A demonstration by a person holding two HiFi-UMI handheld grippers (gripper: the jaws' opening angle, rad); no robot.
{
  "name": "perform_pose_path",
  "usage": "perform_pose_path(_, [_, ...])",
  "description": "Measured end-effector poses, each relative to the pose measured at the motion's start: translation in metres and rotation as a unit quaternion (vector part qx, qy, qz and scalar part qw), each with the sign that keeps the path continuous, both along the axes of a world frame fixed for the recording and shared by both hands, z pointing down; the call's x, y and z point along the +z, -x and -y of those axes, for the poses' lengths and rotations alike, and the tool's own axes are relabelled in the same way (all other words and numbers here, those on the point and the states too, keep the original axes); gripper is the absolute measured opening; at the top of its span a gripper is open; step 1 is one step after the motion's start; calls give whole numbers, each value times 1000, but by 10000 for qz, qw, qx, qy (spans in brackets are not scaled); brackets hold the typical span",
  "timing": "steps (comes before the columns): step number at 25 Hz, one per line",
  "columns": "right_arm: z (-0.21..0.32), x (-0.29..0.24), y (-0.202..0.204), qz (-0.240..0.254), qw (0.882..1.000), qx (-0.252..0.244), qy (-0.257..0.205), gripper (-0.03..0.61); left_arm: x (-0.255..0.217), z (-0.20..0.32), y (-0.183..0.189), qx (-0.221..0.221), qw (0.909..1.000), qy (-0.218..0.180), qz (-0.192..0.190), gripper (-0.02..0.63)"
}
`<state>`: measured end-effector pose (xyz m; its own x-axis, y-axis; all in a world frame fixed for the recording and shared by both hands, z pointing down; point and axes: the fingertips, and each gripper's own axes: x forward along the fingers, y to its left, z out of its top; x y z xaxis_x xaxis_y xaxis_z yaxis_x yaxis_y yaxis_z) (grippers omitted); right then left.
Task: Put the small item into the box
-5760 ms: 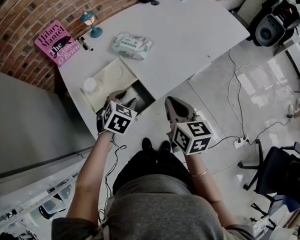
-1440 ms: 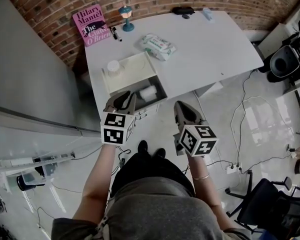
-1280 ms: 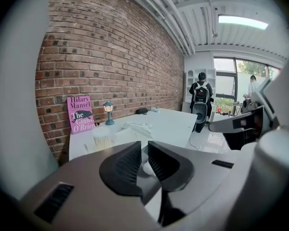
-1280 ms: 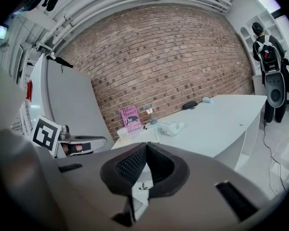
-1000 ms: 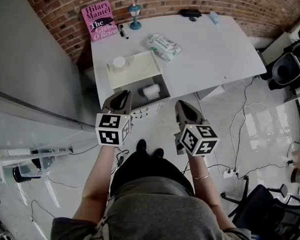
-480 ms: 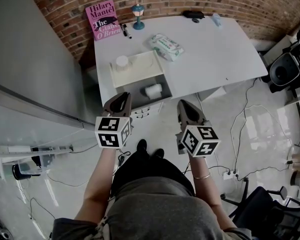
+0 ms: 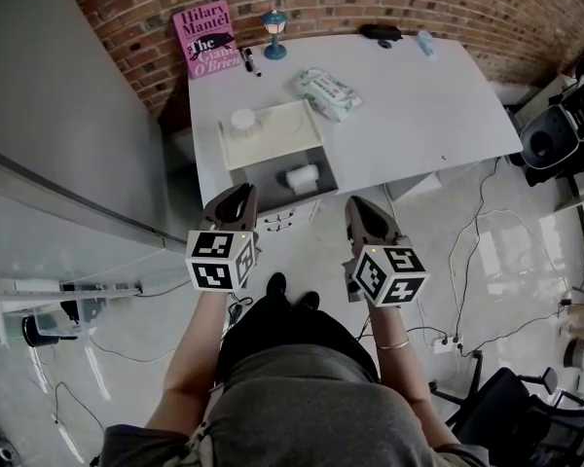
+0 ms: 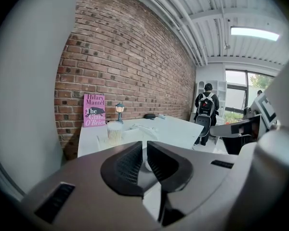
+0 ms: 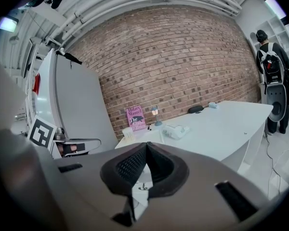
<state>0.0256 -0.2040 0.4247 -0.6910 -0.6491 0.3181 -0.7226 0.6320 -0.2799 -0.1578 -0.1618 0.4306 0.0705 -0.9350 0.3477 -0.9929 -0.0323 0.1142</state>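
Note:
An open box point(image 7: 270, 136) with a cream part on the white table point(image 7: 409, 95) and a grey part holding a white roll point(image 7: 300, 177) sits at the table's near edge. A small white ribbed cup point(image 7: 240, 120) stands on the cream part; the left gripper view also shows the cup point(image 8: 114, 131). My left gripper point(image 7: 241, 191) and right gripper point(image 7: 356, 204) hover side by side in front of the table, short of the box. Both are shut with nothing between the jaws, as the left gripper point(image 8: 144, 146) and right gripper point(image 9: 146, 146) show in their own views.
A pink book point(image 7: 207, 39), a small blue lamp point(image 7: 274, 22) and a marker point(image 7: 250, 63) stand at the brick wall. A wipes pack point(image 7: 327, 92) lies mid-table. A grey panel point(image 7: 68, 115) is at the left, cables and a black chair point(image 7: 555, 134) at the right.
Both grippers, earlier right at the box's near edge, now hang farther back from the table. Over the last second they have held almost still and stayed shut.

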Motion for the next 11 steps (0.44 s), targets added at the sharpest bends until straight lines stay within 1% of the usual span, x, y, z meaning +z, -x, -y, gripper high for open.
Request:
perform_pose_path(5, [-2,-1,2,-9,10000,-44,-6,2,1,-4,2,-57,9999,23,-88,44])
perform_pose_path(11, [-1,0,5,-18,10000,-85,-4,2,0,-3,3,-56,10000,-9,-80,44])
